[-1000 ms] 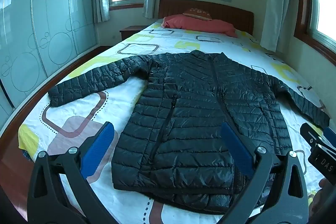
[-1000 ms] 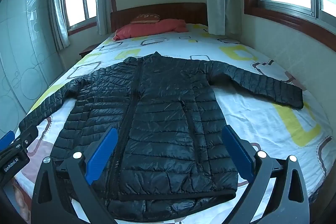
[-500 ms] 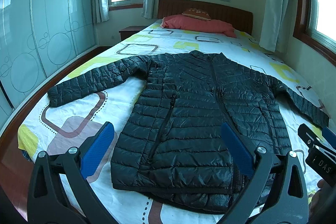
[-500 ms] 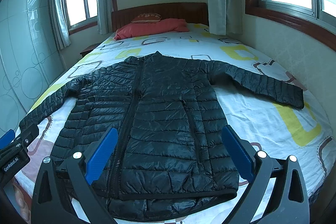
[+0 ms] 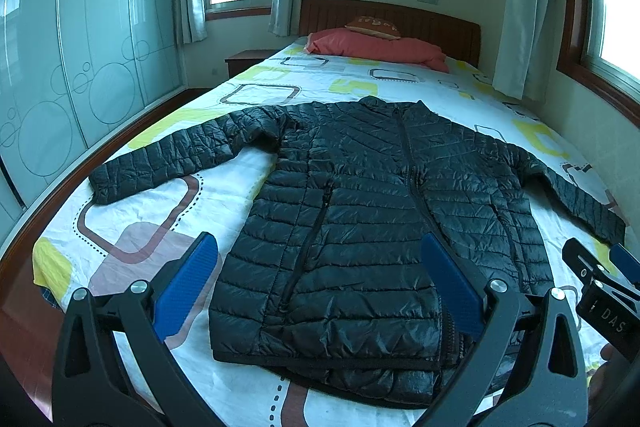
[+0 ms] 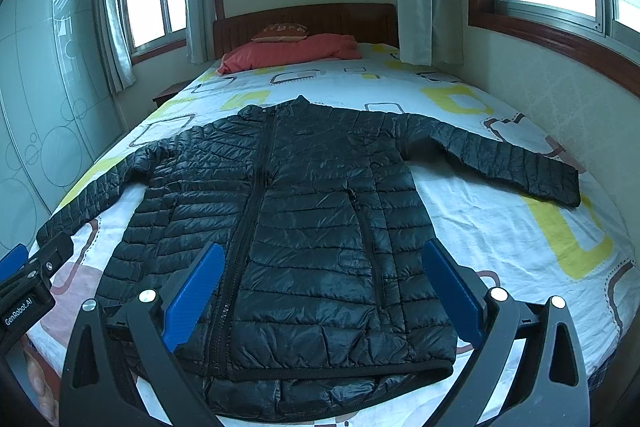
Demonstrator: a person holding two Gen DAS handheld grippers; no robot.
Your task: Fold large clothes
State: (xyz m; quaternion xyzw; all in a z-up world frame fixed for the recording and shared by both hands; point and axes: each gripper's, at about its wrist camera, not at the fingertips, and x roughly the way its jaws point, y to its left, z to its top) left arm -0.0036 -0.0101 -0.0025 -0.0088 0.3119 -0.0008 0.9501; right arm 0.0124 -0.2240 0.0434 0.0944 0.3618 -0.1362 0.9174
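My left tongs (image 5: 320,283) are spread wide apart and grip nothing; their blue pads (image 5: 186,287) sit in the lower part of the left wrist view, above the near hem of the jacket (image 5: 380,211). My right tongs (image 6: 320,283) are likewise spread wide and empty, low in the right wrist view. Each tool shows at the edge of the other's view: the right one at the lower right, the left one at the lower left.

The jacket, black and quilted, lies flat and face up on the bed (image 5: 248,87), zipped closed, collar toward the headboard (image 5: 420,23), in the centre of both frames. Both sleeves are stretched out sideways: one (image 5: 168,159) toward the left edge, the other (image 6: 500,159) toward the right. A red pillow (image 5: 376,47) rests at the head of the bed, upper centre.
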